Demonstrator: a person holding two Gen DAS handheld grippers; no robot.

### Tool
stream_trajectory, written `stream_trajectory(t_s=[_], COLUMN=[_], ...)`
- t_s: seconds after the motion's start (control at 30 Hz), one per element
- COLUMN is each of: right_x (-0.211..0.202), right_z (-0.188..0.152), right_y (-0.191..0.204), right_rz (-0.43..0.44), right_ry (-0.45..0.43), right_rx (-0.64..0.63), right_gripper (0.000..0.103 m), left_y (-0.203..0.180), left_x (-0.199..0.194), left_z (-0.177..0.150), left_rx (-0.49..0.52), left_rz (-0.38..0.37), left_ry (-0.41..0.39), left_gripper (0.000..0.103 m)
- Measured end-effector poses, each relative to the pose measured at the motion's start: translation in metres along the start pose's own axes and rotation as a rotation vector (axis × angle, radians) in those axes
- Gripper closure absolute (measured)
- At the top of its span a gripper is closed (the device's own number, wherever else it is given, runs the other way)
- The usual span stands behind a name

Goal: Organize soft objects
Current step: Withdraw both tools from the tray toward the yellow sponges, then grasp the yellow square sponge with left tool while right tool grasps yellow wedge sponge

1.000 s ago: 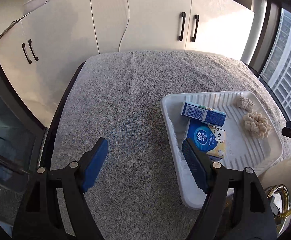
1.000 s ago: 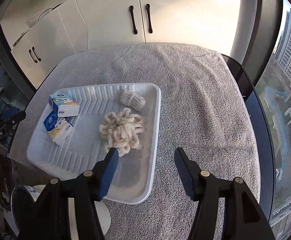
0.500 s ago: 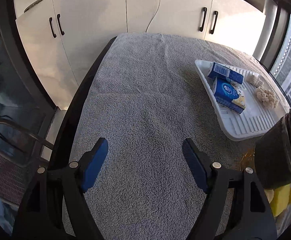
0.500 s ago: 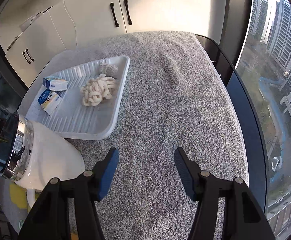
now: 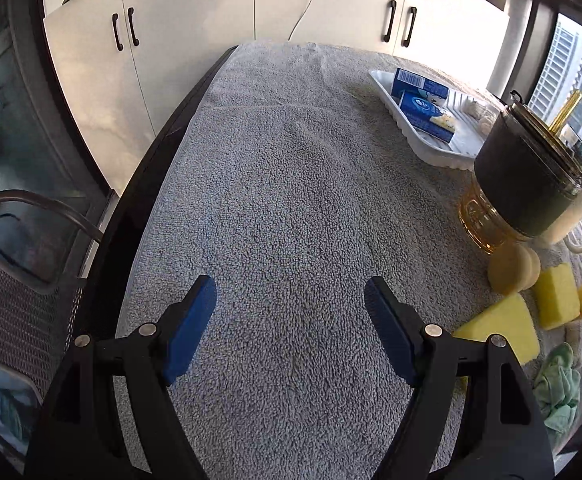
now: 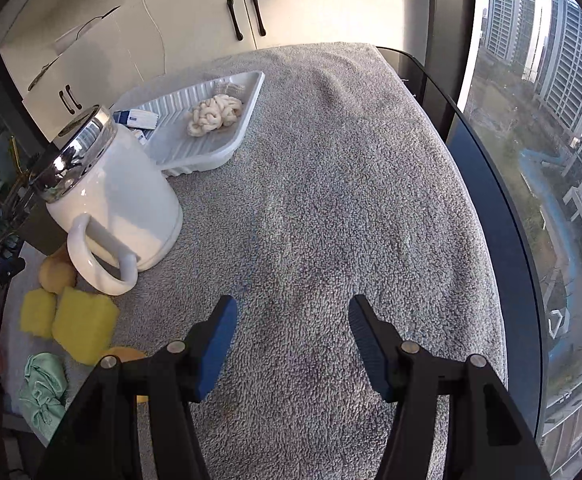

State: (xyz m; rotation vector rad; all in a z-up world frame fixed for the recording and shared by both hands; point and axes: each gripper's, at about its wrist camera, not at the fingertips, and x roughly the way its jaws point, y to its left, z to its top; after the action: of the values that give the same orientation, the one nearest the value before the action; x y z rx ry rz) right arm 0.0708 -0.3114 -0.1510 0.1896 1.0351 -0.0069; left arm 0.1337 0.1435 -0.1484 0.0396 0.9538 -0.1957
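A white tray [image 6: 179, 152] at the far side of the grey towel holds a cream knotted rope [image 6: 215, 114], a small knit piece [image 6: 229, 88] and two blue tissue packs [image 5: 425, 110]. Yellow sponges [image 6: 81, 320] and a green cloth [image 6: 43, 392] lie near the front, also in the left wrist view [image 5: 503, 330]. My left gripper [image 5: 291, 308] is open and empty over bare towel. My right gripper [image 6: 291, 326] is open and empty over bare towel, right of the sponges.
A white jug [image 6: 107, 192] with a chrome lid stands between tray and sponges, beside an amber glass item [image 5: 479, 220]. White cabinets [image 5: 275, 4] stand behind the table. A window and drop lie to the right [image 6: 551, 160]. A chair [image 5: 19, 280] is at left.
Both grippers have pulled back toward the near edge of the table, away from the tray. The jug, sponges and green cloth have come into view. Both stay open.
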Motion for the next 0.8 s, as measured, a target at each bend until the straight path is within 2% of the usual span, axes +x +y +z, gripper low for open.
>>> stream_trajectory(t_s=[0.2,0.47,0.7,0.8], right_x=[-0.019,-0.032,-0.03,-0.024], right_z=[-0.029,-0.062,-0.074,-0.072], right_y=[0.007,0.028,0.065,0.077], right_rz=[0.022,0.065,0.141,0.163], right_ry=[-0.006,-0.007,0.0,0.005], right_rx=[0.004,-0.003,-0.05,-0.066], right_gripper=[0.041,0.04,0.04,0.04], left_y=[-0.01,-0.046,-0.086,-0.103], left_x=[-0.019,-0.042,-0.042,-0.04], left_z=[-0.019,-0.038,-0.034,-0.03], left_rx=[0.012,0.037,0.049,0.065], left_rz=[-0.033,-0.133,-0.259,-0.259], left_ry=[0.001,-0.013,-0.008,-0.007], left_gripper=[0.027,0.027,0.027,0.027])
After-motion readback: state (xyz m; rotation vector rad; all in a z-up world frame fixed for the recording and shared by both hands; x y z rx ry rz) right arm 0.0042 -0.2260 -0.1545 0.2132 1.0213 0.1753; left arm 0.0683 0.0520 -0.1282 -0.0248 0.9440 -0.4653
